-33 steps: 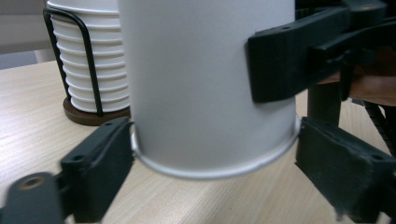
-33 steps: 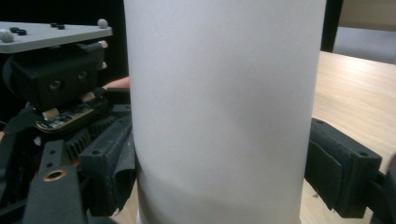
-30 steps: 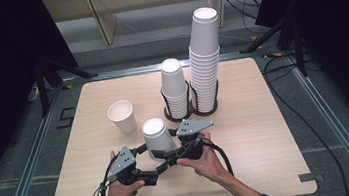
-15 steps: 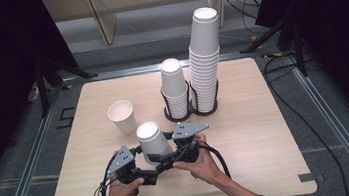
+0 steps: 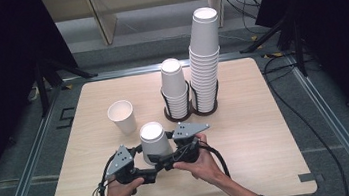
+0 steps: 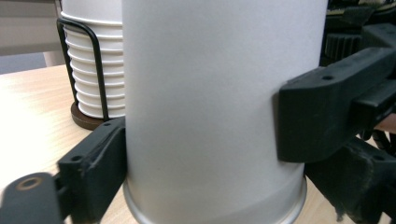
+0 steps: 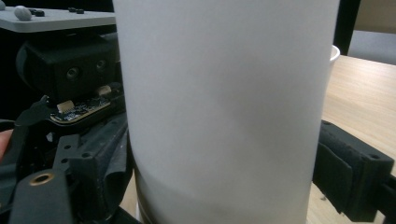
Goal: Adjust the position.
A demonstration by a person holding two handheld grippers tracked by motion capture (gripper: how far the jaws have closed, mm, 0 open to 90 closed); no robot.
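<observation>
Both grippers clamp one upside-down paper cup (image 5: 153,142), axis upright: left gripper (image 5: 143,163), jaws just closed onto it, and right gripper (image 5: 165,155) opposite.

Black tongs (image 5: 155,156), grey triangular plates, trailing cables.

The jaws of the left gripper (image 5: 146,165) have just been closed further around the upside-down paper cup (image 5: 153,142), which has been shifted slightly toward the table's near edge.

white paper cup (image 5: 153,141) stands upside down near the table's front edge, base up.
</observation>
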